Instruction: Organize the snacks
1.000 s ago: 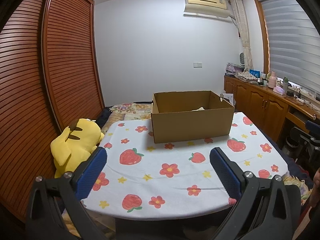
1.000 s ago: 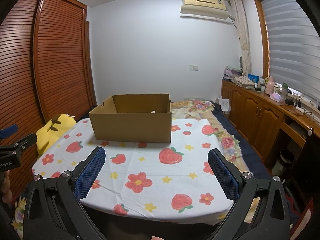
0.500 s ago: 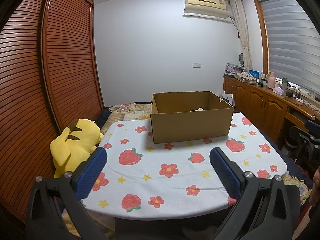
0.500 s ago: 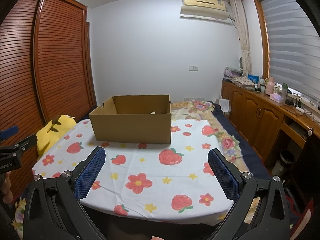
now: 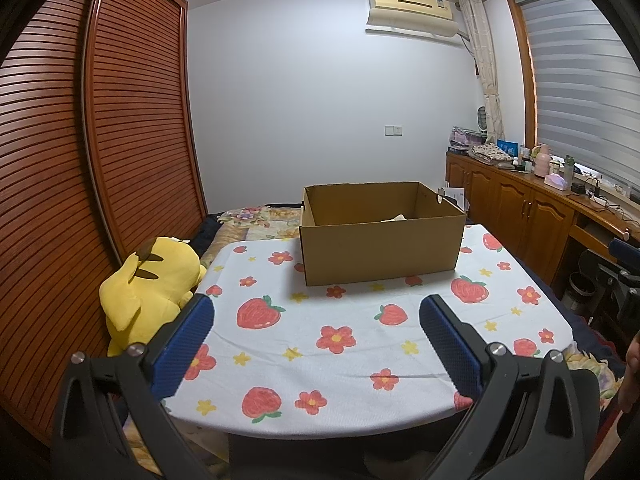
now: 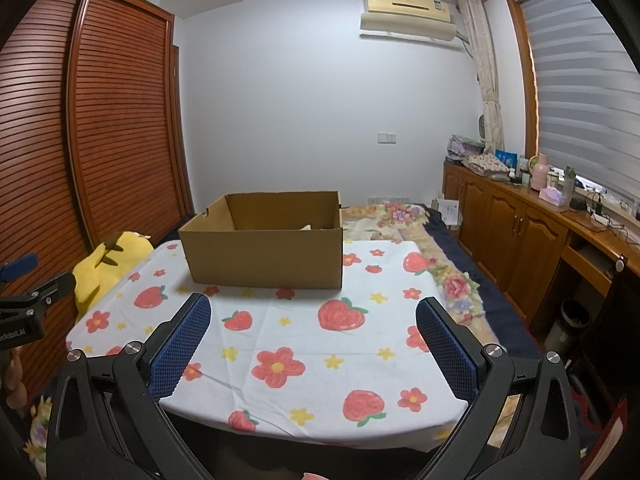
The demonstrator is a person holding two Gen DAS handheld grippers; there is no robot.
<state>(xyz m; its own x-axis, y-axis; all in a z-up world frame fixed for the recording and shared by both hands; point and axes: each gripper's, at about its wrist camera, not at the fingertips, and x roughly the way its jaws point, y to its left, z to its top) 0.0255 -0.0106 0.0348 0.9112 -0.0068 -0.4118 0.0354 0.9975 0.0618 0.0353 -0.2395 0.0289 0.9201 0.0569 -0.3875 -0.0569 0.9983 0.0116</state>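
Both grippers are spread wide with nothing in them: the left gripper (image 5: 316, 322) and right gripper (image 6: 314, 322) hang over the near edge of the table (image 5: 360, 364), whose strawberry cloth is bare up to the cardboard box (image 5: 380, 246) at the far end. Something pale peeks over the box wall, can't tell what. Only readable writing is part of "Robot.AI" on the left gripper's body in the right wrist view.
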